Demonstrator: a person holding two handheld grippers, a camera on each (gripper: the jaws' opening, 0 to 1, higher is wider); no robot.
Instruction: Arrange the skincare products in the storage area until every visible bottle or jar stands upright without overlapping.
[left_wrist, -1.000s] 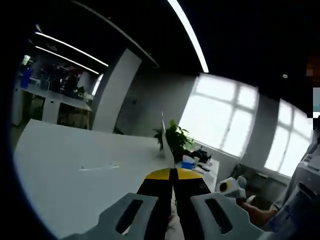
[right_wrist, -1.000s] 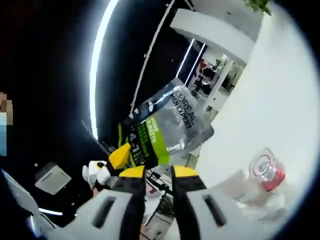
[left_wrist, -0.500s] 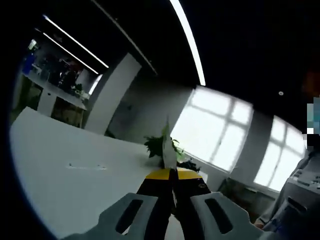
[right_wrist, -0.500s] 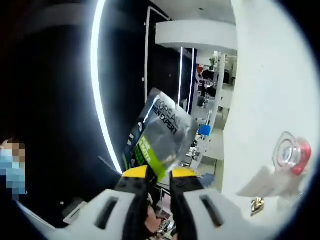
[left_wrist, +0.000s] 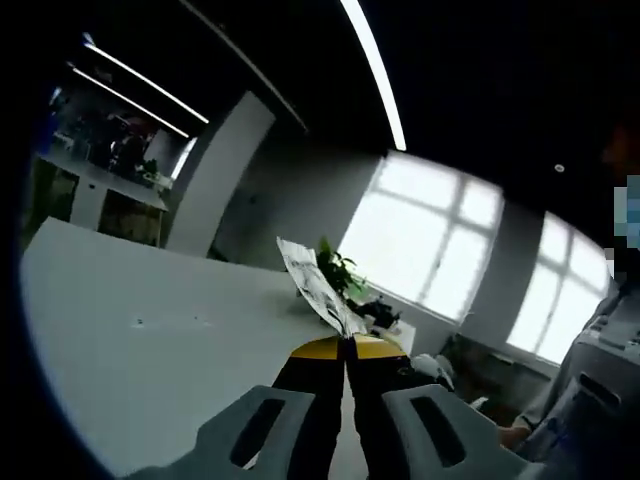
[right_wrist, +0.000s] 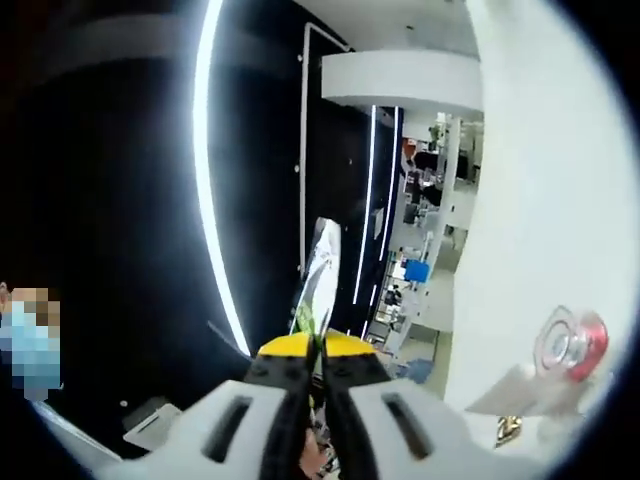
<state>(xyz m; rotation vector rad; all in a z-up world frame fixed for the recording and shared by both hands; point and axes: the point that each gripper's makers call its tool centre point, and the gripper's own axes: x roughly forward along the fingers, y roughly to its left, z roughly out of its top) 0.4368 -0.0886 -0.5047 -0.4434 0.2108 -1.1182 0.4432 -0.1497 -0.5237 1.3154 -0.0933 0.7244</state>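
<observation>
Right now a silver sachet (right_wrist: 318, 275) with a green patch stands edge-on above the right gripper (right_wrist: 320, 350), whose yellow-tipped jaws are pressed together on its lower edge, holding it off the white table (right_wrist: 520, 200). Beyond those jaws and to their right, a clear jar with a red base (right_wrist: 570, 342) lies on the table beside some clear wrapping (right_wrist: 510, 385). Over in the left gripper view, the left gripper (left_wrist: 347, 350) is clamped on a thin printed packet (left_wrist: 318, 285), which slants up and left from the closed tips. A potted plant (left_wrist: 340, 275) sits farther ahead on the table (left_wrist: 140, 350), with bright windows (left_wrist: 430, 250) behind it.
</observation>
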